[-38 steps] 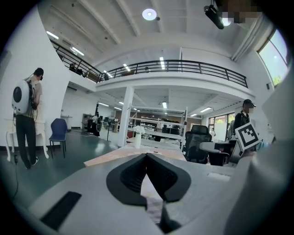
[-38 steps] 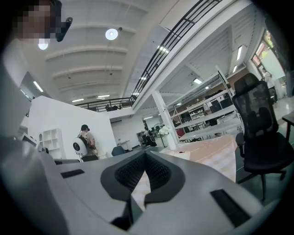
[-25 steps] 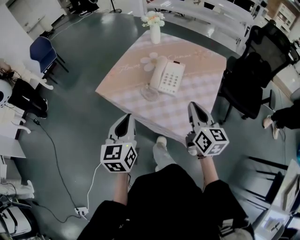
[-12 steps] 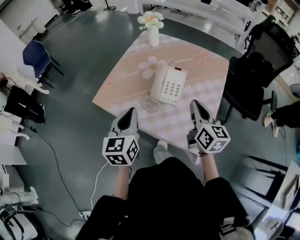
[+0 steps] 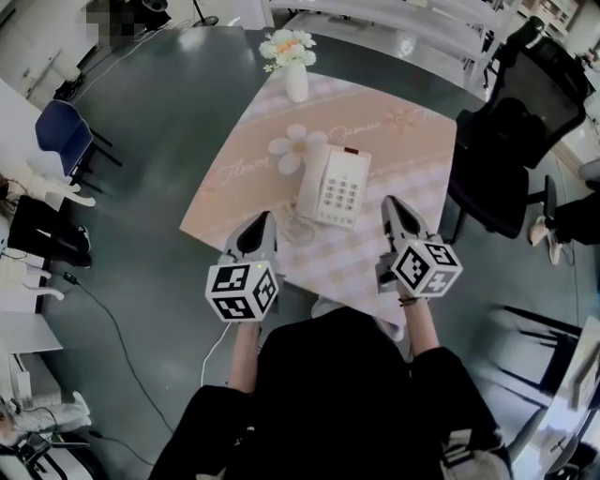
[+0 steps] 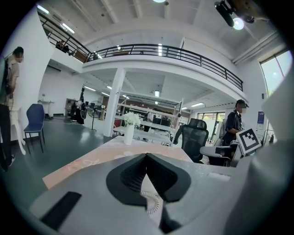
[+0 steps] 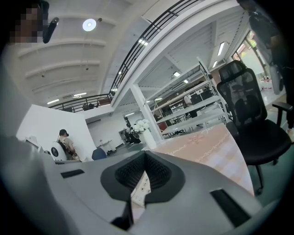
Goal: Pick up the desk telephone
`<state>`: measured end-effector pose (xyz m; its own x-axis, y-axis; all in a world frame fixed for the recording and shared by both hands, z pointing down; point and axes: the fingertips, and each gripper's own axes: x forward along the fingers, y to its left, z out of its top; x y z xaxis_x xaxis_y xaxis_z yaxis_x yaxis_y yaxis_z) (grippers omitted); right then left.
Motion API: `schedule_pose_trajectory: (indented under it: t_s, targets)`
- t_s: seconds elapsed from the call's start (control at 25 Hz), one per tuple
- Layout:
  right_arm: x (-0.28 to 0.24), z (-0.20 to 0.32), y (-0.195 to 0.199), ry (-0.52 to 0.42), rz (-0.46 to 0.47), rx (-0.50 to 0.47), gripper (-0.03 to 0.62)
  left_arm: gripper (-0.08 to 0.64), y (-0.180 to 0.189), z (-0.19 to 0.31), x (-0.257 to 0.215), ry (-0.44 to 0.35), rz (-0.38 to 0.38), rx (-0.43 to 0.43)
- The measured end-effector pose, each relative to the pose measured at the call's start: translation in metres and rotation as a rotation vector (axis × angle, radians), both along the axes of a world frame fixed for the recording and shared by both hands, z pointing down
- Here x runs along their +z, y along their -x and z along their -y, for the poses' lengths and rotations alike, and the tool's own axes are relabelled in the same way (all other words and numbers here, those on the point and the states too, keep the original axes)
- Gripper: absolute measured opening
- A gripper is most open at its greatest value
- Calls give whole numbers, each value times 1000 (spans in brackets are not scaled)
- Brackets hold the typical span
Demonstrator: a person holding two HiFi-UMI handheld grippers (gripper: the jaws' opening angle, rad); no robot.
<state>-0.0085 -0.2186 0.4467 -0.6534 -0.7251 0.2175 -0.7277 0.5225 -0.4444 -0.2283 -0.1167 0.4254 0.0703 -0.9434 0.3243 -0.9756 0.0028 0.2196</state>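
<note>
A white desk telephone (image 5: 335, 186) with a keypad lies on the pink checked tablecloth (image 5: 244, 183), its coiled cord (image 5: 298, 225) looped at its near left. My left gripper (image 5: 262, 220) hangs shut over the table's near left edge, just left of the cord, with nothing in it. My right gripper (image 5: 391, 203) is shut and empty too, just right of the phone's near corner. A bit of the coiled cord (image 6: 154, 202) shows through the left gripper's jaws, and the phone's keypad (image 7: 140, 186) through the right one's.
A white vase of flowers (image 5: 294, 66) stands at the table's far corner. A black office chair (image 5: 514, 131) is close to the table's right side. A blue chair (image 5: 61, 131) and cables on the floor lie to the left. Long white tables (image 5: 394, 23) run behind.
Both grippers have moved forward toward the table, from over the floor to the table's near edge, flanking the phone. Both stayed shut.
</note>
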Motion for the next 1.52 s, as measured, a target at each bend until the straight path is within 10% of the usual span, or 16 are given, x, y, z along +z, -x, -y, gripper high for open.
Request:
schedule_pose_trajectory:
  t_s: [0.96,1.52]
  targets:
    - [70,60,32,152,38,42,-6,2,-15,106,81,263,-182,245]
    - [110,98,37,259,89,118,124,180,-30,145,126,326,-229,295]
